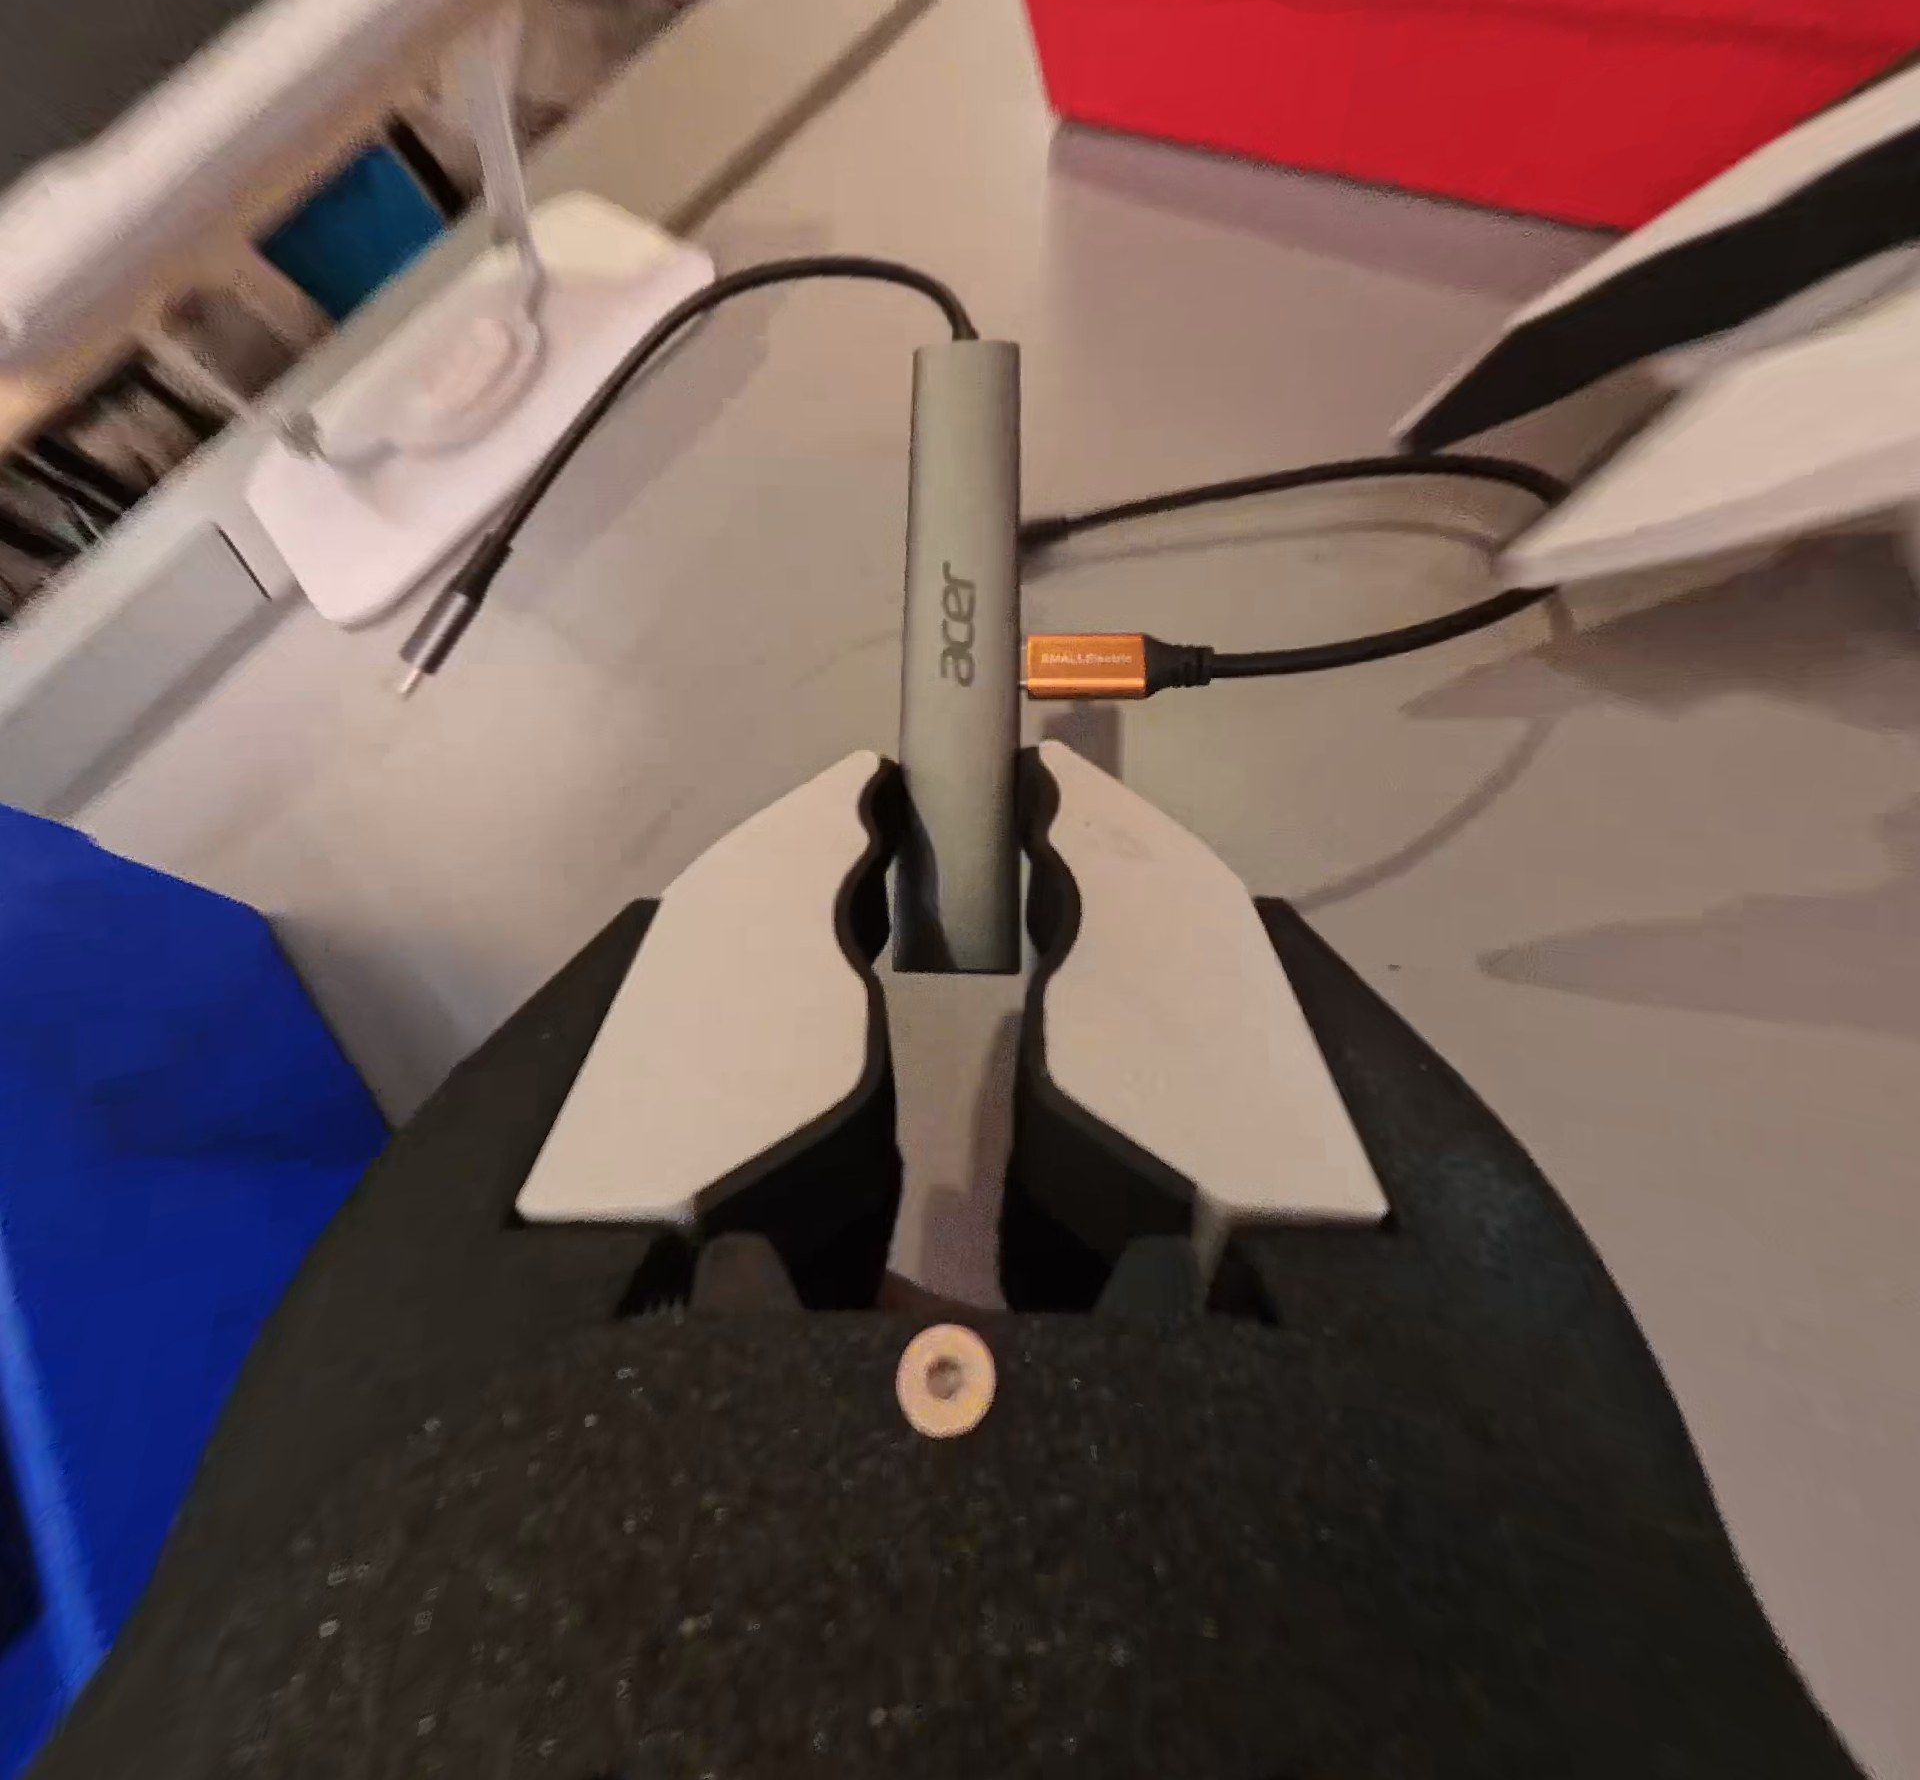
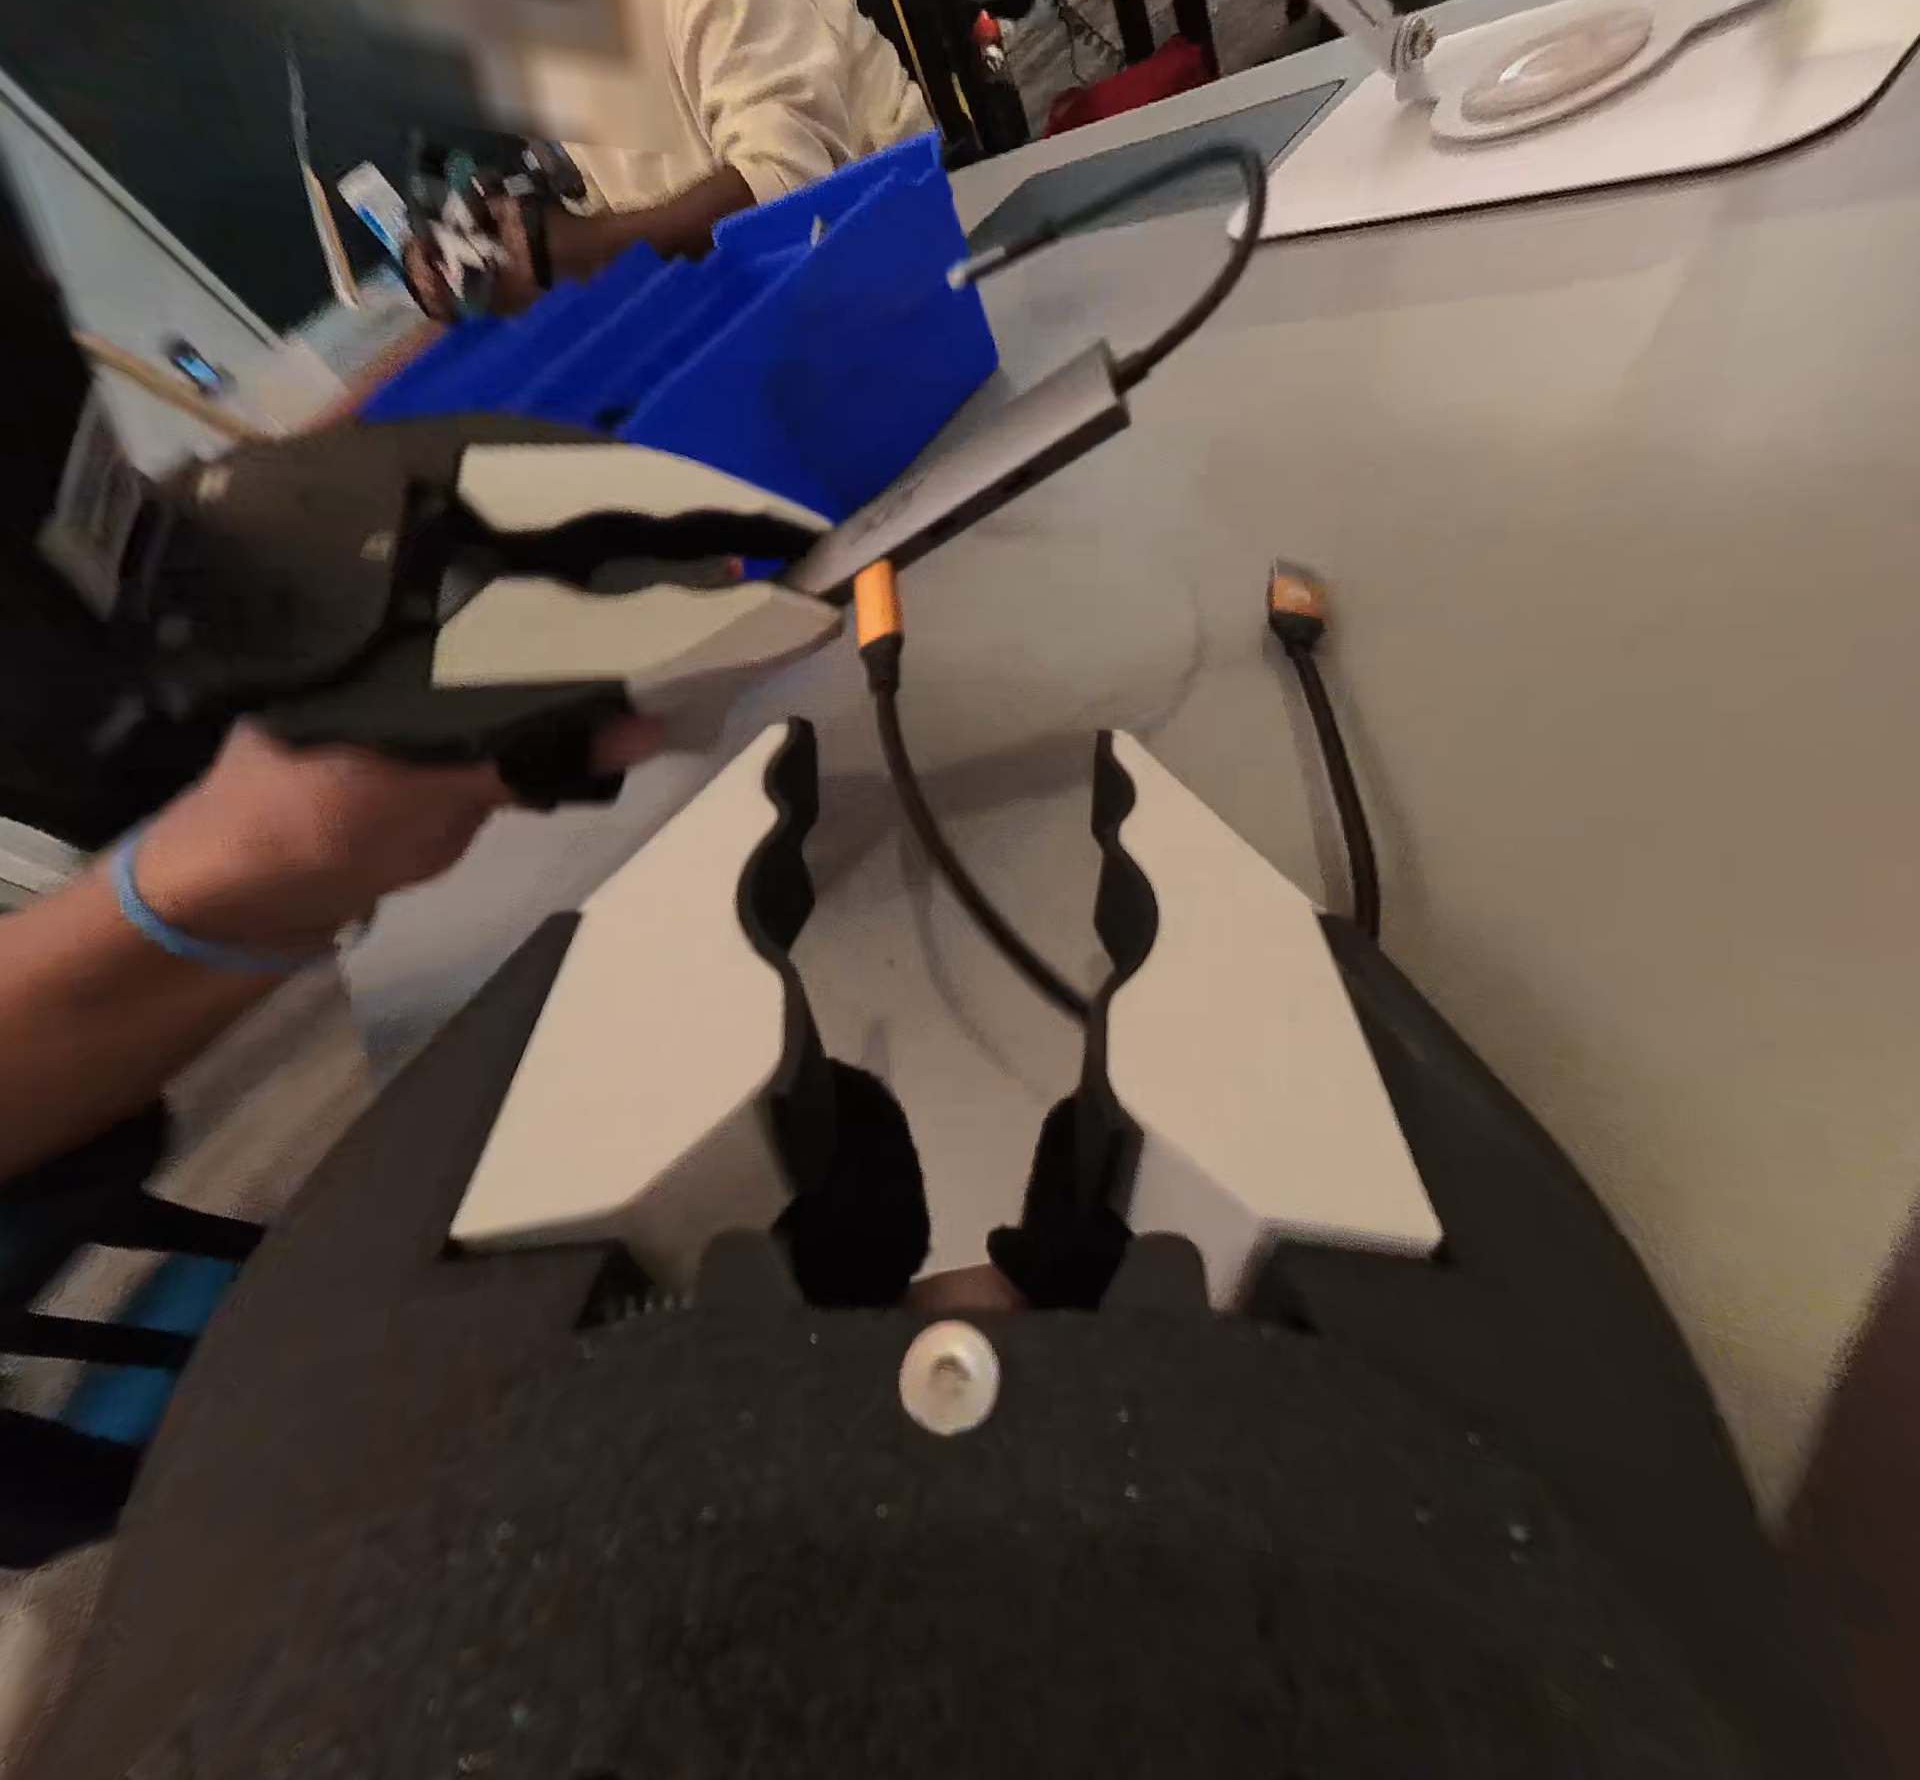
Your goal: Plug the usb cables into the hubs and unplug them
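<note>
My left gripper (image 1: pixel 958 762) is shut on the near end of a slim grey USB hub (image 1: pixel 961 587) and holds it above the table. An orange-cased USB plug (image 1: pixel 1086 665) on a black cable sits in the hub's right side. The hub's own black lead ends in a loose grey plug (image 1: pixel 442 634). In the right wrist view the left gripper (image 2: pixel 826 577) holds the hub (image 2: pixel 997 468) with the orange plug (image 2: pixel 876 613) in it. My right gripper (image 2: pixel 951 754) is open and empty just below that plug, its cable running between the fingers. The cable's other orange plug (image 2: pixel 1297 596) lies free on the table.
A blue bin (image 2: pixel 821 348) stands left of the hub and shows at the left edge of the left wrist view (image 1: pixel 156 1107). A white stand base (image 1: pixel 468 421) sits at the back, also in the right wrist view (image 2: pixel 1558 89). A red object (image 1: pixel 1455 16) is behind. A person sits beyond the bin. My right fingertips sit around 9 cm from my left ones.
</note>
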Available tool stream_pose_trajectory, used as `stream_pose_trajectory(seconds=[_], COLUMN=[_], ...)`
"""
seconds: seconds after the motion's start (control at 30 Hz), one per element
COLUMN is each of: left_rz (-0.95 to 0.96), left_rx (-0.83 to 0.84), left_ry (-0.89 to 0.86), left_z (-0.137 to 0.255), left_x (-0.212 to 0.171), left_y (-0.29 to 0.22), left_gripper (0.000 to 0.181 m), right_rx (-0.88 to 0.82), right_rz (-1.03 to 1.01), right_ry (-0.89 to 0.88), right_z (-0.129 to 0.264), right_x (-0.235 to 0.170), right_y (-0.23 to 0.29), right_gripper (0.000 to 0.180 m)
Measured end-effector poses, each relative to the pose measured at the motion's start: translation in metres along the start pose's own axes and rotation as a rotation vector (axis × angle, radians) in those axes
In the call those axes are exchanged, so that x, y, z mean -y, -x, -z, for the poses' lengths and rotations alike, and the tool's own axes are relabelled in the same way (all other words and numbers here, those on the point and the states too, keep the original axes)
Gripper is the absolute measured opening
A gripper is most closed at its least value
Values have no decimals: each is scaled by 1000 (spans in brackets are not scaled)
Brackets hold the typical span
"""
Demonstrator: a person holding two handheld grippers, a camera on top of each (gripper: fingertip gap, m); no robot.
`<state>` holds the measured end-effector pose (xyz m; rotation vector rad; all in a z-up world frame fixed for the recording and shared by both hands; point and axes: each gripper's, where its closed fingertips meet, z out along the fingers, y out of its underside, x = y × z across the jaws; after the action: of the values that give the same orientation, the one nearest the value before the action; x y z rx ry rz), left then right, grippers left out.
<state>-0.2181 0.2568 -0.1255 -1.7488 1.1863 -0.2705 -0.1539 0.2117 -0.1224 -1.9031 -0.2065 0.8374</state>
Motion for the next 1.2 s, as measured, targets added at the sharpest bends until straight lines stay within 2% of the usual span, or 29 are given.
stream_pose_trajectory(seconds=[0.17, 0.2, 0.27, 0.37, 0.47, 0.53, 0.63, 0.73, 0.83, 0.97, 1.07, 1.2], left_rz=[-160, -178, -203, -174, -77, -10, -123, -231, -241, -165, -107, -93], left_rx=[26, 23, 16, -47, -262, -319, -244, -165, -109, -127, -151, -184], left_ry=[-140, -153, -172, -194, -136, -147, -175, -193, -249, -400, -492, -531], left_z=[29, 31, 32, 30, 24, 24, 24, 24, 24, 30, 38, 42], left_x=[36, 39, 42, 41, 25, 22, 24, 27, 31, 38, 45, 49], left_y=[-43, -49, -58, -67, -83, -81, -76, -80, -75, -70, -70, -73], left_gripper=[22, 22, 22, 21, 23, 28, 35, 36, 33, 27, 26, 25], right_rx=[196, 224, 260, 287, 215, 199, 188, 276, 371, 483, 505, 512], right_rz=[-238, -268, -296, -241, -38, 36, -139, -421, -603, -750, -776, -782], right_ry=[-90, -111, -130, -112, -28, 0, 14, -20, -34, -83, -81, -83], right_z=[4, 7, 13, 19, 19, 18, 15, 14, 15, 21, 19, 20], right_x=[23, 28, 34, 34, 25, 25, 26, 29, 30, 40, 39, 40], right_y=[21, 23, 25, 29, 31, 36, 32, 32, 35, 39, 42, 43], right_gripper=[49, 42, 17, 11, 8, 8, 8, 8, 8, 8, 8, 8])
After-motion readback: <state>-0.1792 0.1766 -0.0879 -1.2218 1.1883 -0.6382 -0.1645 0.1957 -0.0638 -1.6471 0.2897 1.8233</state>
